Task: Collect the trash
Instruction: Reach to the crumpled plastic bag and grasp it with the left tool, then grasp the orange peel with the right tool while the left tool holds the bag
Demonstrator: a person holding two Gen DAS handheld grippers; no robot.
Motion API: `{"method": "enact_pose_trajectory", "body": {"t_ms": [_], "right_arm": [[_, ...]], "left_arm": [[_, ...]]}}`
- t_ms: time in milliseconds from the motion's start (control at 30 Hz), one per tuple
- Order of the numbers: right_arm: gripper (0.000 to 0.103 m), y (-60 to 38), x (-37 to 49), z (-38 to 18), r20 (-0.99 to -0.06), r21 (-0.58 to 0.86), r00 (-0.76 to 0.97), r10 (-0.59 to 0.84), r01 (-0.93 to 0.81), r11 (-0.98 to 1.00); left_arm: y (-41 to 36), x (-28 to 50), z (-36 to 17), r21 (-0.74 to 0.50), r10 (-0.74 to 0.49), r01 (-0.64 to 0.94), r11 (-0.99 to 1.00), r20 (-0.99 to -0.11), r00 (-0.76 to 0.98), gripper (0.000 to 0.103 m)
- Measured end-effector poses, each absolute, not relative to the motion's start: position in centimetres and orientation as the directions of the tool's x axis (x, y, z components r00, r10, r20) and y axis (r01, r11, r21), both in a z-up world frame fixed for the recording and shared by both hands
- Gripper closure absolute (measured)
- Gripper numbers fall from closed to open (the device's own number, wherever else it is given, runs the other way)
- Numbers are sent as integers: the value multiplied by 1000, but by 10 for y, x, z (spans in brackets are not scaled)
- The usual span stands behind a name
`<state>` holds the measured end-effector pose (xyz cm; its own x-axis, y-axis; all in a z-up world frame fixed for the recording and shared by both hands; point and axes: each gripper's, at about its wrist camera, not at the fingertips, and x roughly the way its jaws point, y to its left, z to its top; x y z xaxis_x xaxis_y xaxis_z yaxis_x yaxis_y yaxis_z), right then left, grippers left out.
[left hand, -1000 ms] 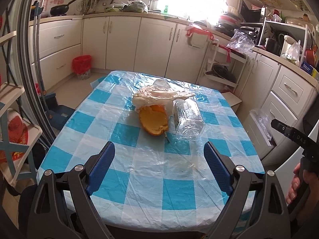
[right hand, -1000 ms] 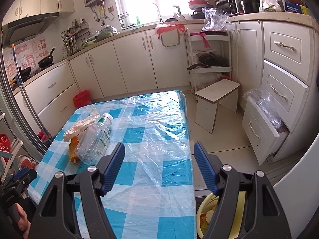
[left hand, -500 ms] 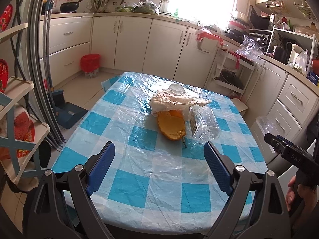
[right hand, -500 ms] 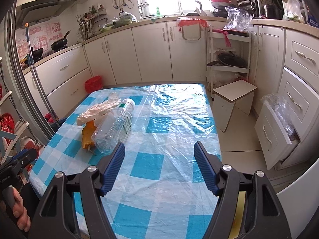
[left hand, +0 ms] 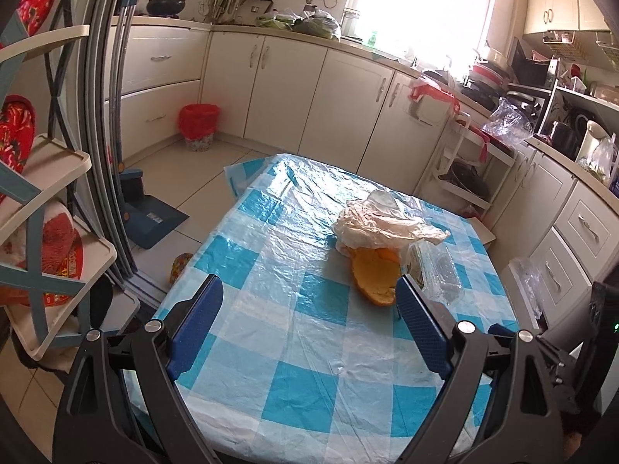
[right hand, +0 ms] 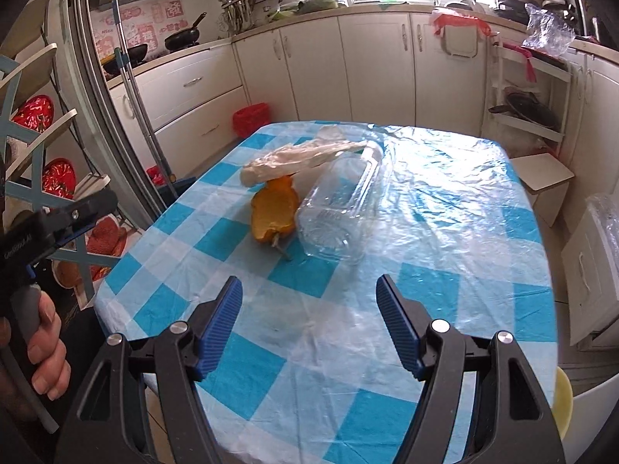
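Three pieces of trash lie together on the blue-and-white checked table (left hand: 294,348) (right hand: 445,309): a clear plastic bottle (right hand: 340,208) (left hand: 435,270) on its side, an orange fruit peel (right hand: 272,208) (left hand: 373,274) beside it, and a crumpled whitish plastic bag (right hand: 298,158) (left hand: 383,224) draped over both. My left gripper (left hand: 309,301) hovers open over the near table edge, left of the pile. My right gripper (right hand: 309,297) is open too, a short way in front of the bottle's base, nothing between its fingers.
A red-lined waste bin (left hand: 198,125) (right hand: 250,118) stands on the floor by the far cabinets. A metal rack (left hand: 46,232) rises at the left, a mop and dustpan (left hand: 149,208) beside it. A white stool (right hand: 545,181) and an open drawer (right hand: 592,270) are on the right.
Both grippers swung across the table. In the right wrist view the pile shifted from far left to centre and closer. In the left wrist view it slid from centre to the right.
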<state>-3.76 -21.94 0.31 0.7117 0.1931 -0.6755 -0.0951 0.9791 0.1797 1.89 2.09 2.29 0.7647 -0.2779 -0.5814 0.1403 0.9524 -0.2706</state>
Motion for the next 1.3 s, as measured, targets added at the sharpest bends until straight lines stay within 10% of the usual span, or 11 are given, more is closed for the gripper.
{"method": "enact_pose_trajectory", "body": {"t_ms": [700,900,1300], "right_arm": [[34,-200,-21,-28,-724,253,630,281,-137,958],[34,-202,-22,-24,-714,263,637,291,-142,954],[34,-202,-21,-27,-717,256,636,286,-141,956]], "left_arm": [[-56,161,-30,-371,-403,184,910,-692,599,15],[-68,179,-40,-385,-428,201,901,-712,557,64],[-8,142,7,-456,-452,183,871,-597,662,67]]}}
